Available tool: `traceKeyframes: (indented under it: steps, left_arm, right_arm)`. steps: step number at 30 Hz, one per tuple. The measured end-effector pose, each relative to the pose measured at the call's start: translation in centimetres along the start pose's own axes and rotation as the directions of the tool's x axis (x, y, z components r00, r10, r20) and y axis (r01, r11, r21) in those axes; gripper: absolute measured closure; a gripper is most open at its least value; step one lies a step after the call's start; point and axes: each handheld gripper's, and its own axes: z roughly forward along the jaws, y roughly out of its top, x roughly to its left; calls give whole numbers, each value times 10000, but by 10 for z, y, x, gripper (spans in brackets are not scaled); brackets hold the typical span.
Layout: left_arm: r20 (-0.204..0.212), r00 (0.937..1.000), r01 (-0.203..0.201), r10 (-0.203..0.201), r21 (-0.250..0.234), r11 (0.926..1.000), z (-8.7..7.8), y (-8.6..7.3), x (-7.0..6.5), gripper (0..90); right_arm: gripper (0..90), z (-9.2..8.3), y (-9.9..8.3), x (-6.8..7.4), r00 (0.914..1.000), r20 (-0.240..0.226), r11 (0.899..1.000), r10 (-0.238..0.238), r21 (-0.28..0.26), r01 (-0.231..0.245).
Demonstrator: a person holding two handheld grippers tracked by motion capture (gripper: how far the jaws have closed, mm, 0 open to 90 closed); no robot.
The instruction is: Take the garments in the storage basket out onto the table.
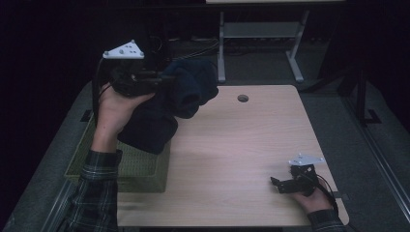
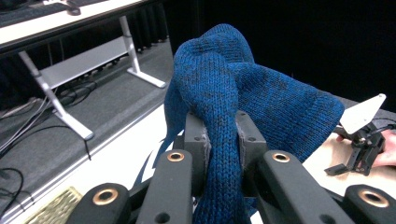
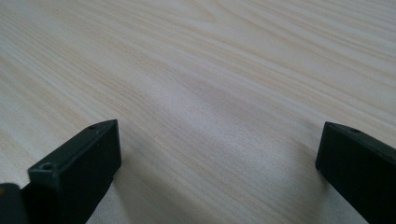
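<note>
Left gripper [image 2: 222,135] was clamped on the blue knit sweater [image 2: 233,88] — garment hung lifted above the green basket [image 1: 140,169] at the table's [image 1: 232,145] left edge. Right gripper [image 3: 217,154] rested near the table's right corner — jaws wide apart, nothing between them.

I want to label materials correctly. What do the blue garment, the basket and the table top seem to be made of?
Blue garment: knitted yarn, probably wool or acrylic; rows of stitches show, matt and soft.
Basket: looks like olive-green plastic with a perforated wall; the dim picture leaves this open.
Table top: pale wood or wood-look laminate; fine straight grain, smooth, slight sheen.
</note>
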Motion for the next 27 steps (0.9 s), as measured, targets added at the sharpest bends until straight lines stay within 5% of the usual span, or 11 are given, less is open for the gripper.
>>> traceKeyframes:
  steps: [17,27]
  left_arm:
    - [877,9958,-268,278,-122,9996,47,9,-30,785]
    - [1604,9868,-183,224,-269,9995,78,3,-50,785]
  right_arm:
    - [0,0,0,0,10000,7,10000,-8,12,8]
    - [0,0,0,0,10000,7,10000,28,1,-28]
